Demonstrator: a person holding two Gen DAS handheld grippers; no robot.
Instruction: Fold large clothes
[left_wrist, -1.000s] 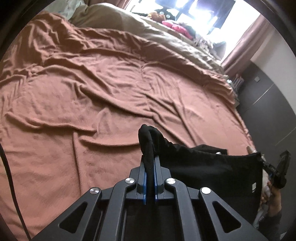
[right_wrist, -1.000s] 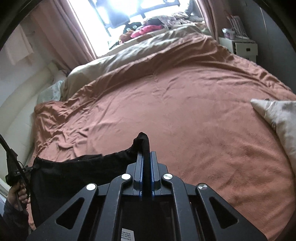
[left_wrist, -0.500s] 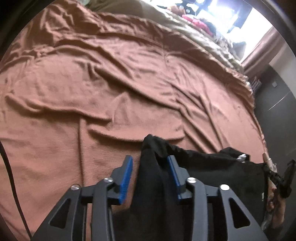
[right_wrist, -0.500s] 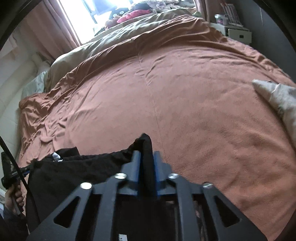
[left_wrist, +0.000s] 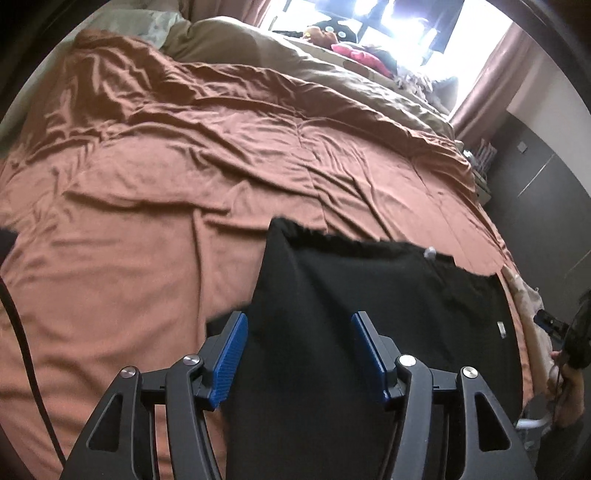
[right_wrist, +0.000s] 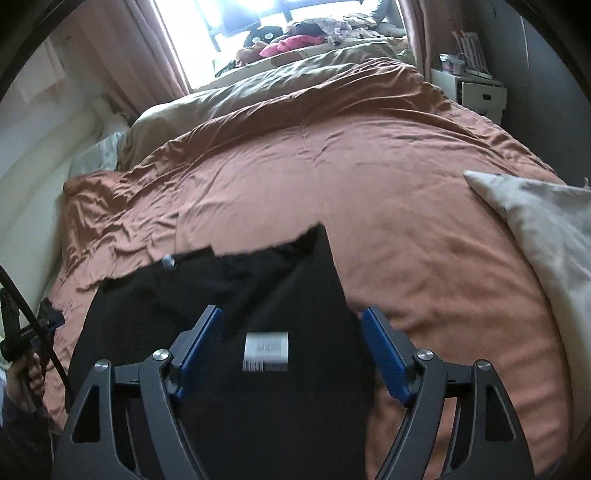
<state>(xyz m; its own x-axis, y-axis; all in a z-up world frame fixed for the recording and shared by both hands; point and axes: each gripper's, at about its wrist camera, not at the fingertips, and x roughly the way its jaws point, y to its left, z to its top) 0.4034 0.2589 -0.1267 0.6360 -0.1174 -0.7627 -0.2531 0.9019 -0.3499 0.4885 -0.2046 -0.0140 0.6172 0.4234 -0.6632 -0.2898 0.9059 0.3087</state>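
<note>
A large black garment (left_wrist: 369, 314) lies spread flat on the rust-brown bedspread (left_wrist: 184, 166), near the bed's front edge. My left gripper (left_wrist: 299, 325) hovers over its left corner, jaws still opening, blue pads clear of the cloth. In the right wrist view the same garment (right_wrist: 229, 295) shows a white label (right_wrist: 266, 350) lying between the fingers. My right gripper (right_wrist: 291, 321) is above the garment's right corner, jaws opening too, gripping nothing. Each view catches the other gripper and the person's hand at its edge.
A pale cushion (right_wrist: 546, 236) rests on the bedspread at the right. An olive duvet (right_wrist: 295, 81) and plush toys (right_wrist: 280, 40) lie by the bright window at the far side. A white nightstand (right_wrist: 476, 92) stands beyond the bed's right corner. A dark wardrobe (left_wrist: 546, 206) flanks the bed.
Both grippers were shut on bunched black cloth at the garment's corners; they have opened, let go and pulled back, and the garment now lies flat on the bed.
</note>
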